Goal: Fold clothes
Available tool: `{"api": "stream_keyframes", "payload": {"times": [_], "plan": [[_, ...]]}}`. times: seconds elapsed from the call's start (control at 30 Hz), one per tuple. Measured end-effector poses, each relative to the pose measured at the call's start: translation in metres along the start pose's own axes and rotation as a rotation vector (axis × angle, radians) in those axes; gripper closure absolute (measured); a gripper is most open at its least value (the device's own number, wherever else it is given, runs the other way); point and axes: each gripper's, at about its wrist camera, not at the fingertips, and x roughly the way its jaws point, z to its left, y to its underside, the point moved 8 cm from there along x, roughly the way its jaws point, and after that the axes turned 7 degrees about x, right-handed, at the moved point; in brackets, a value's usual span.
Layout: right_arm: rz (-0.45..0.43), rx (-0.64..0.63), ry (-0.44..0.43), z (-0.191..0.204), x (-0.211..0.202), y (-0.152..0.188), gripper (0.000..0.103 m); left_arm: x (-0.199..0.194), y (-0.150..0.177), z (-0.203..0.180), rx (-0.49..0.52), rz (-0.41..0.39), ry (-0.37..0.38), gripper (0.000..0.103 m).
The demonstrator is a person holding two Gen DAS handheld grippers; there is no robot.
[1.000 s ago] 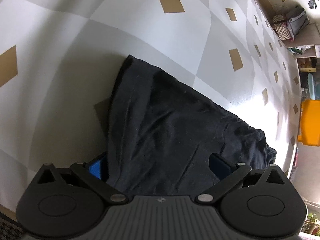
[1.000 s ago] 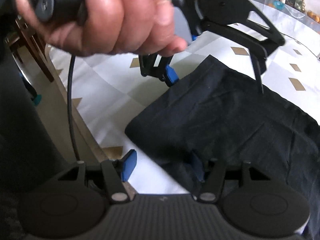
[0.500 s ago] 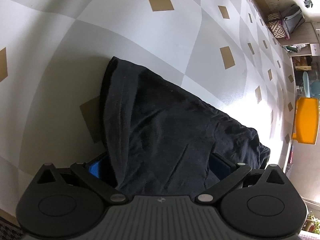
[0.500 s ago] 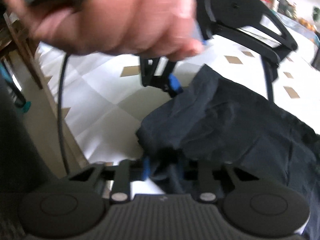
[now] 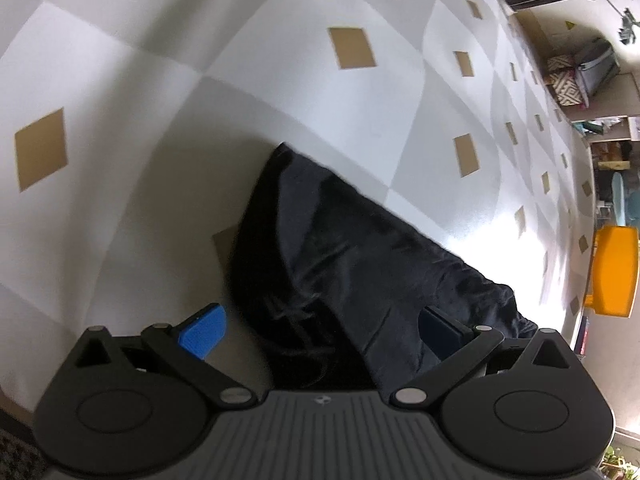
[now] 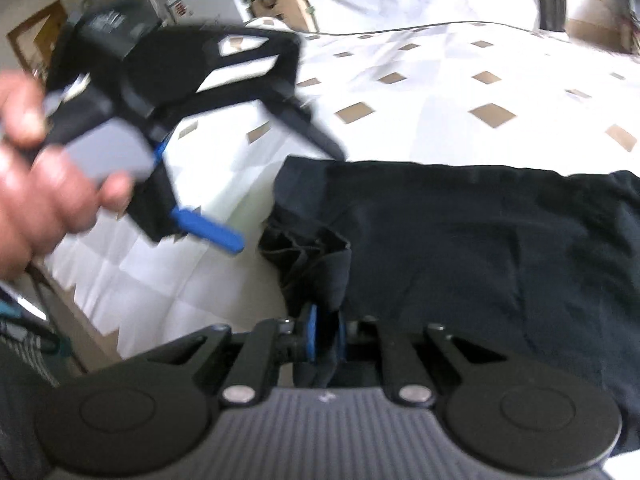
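Now clamped: right hand-held gripper (image 6: 322, 338) pinching a bunched corner of the dark garment (image 6: 460, 248), lying on the checkered surface (image 6: 440, 92). Left hand-held gripper (image 5: 320, 326) apart, straddling the garment's edge, gripping nothing. Likely risk: one-sided pull dragging and crumpling the fold.

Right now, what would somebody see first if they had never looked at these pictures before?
First, the big dark garment spread across the checked tablecloth, white and grey with little tan diamonds. Next, the right gripper at the bottom of its own view, its blue jaws just closed on a bunched corner of the cloth. On the left, a hand holds the left gripper, its jaws open around the garment.
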Motion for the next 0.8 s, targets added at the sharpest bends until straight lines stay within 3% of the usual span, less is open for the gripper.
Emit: {"api": "stream_keyframes", "payload": {"times": [0.13,0.27,0.43,0.73,0.77,0.8], "plan": [[-0.01,0.012,-0.002,-0.002,-0.001,-0.006,0.094,0.006,0.007,0.003,-0.029,0.04,0.016,0.001],[-0.015,0.014,-0.007,-0.005,-0.008,-0.009,0.094,0.007,0.01,0.006,-0.027,0.041,-0.018,0.001],[-0.017,-0.001,-0.022,0.0,-0.012,-0.007,0.094,0.02,0.013,0.007,-0.088,0.076,0.029,0.001],[-0.011,-0.042,-0.041,0.007,-0.019,-0.004,0.093,0.034,0.002,-0.005,-0.046,0.018,0.054,0.002],[-0.007,-0.044,-0.041,0.007,-0.018,-0.003,0.092,0.035,0.002,-0.007,-0.035,0.008,0.054,0.005],[-0.003,-0.046,-0.04,0.007,-0.016,-0.002,0.09,0.035,0.002,-0.009,-0.027,0.0,0.056,0.014]]}}
